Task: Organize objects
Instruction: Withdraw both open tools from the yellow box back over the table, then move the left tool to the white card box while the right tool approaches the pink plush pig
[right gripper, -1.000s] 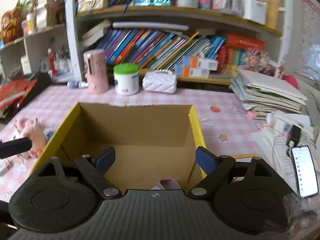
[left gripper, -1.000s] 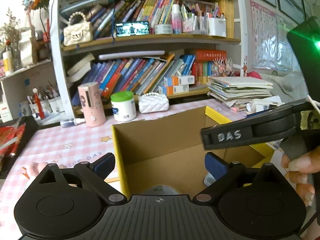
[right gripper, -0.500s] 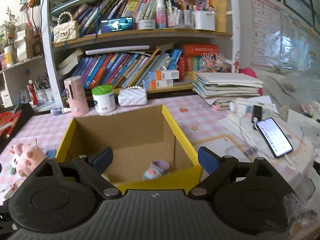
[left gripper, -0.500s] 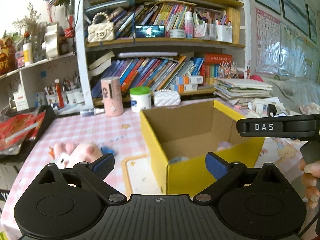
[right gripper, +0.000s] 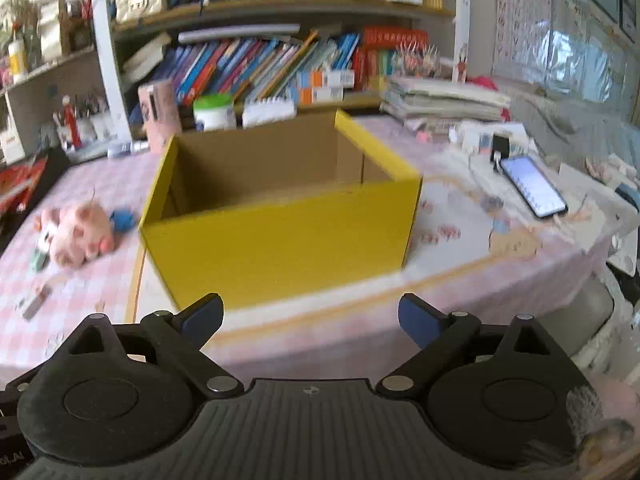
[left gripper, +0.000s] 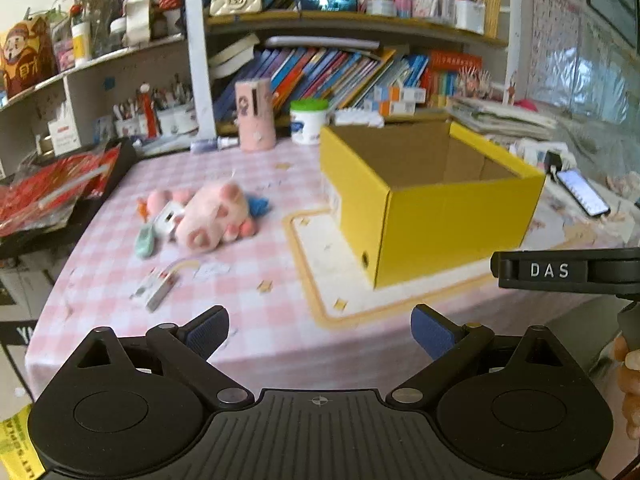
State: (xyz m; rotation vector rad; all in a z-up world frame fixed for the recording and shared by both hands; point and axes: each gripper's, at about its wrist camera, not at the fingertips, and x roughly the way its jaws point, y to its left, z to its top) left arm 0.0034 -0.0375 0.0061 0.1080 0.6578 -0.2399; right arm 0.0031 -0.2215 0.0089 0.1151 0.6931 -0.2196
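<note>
An open yellow cardboard box (left gripper: 448, 216) stands on the pink checked table (left gripper: 248, 276); it also shows in the right wrist view (right gripper: 280, 236). Its inside is hidden from here. Left of it lies a pink plush pig (left gripper: 212, 216) with a blue toy (left gripper: 258, 204), a small green item (left gripper: 144, 242) and a white stick-like item (left gripper: 158, 290). My left gripper (left gripper: 319, 330) is open and empty, held back over the table's front edge. My right gripper (right gripper: 310, 316) is open and empty, in front of the box. The pig also shows in the right wrist view (right gripper: 78, 234).
A bookshelf (left gripper: 340, 64) backs the table, with a pink cylinder (left gripper: 255, 116) and a green-lidded jar (left gripper: 308, 122) before it. A phone (right gripper: 532, 190) and stacked papers (right gripper: 444, 104) lie at the right. A red-filled tray (left gripper: 52, 192) sits at the left.
Both grippers have pulled back and down from above the box to the table's front edge. The box interior has dropped out of sight. Both stay open.
</note>
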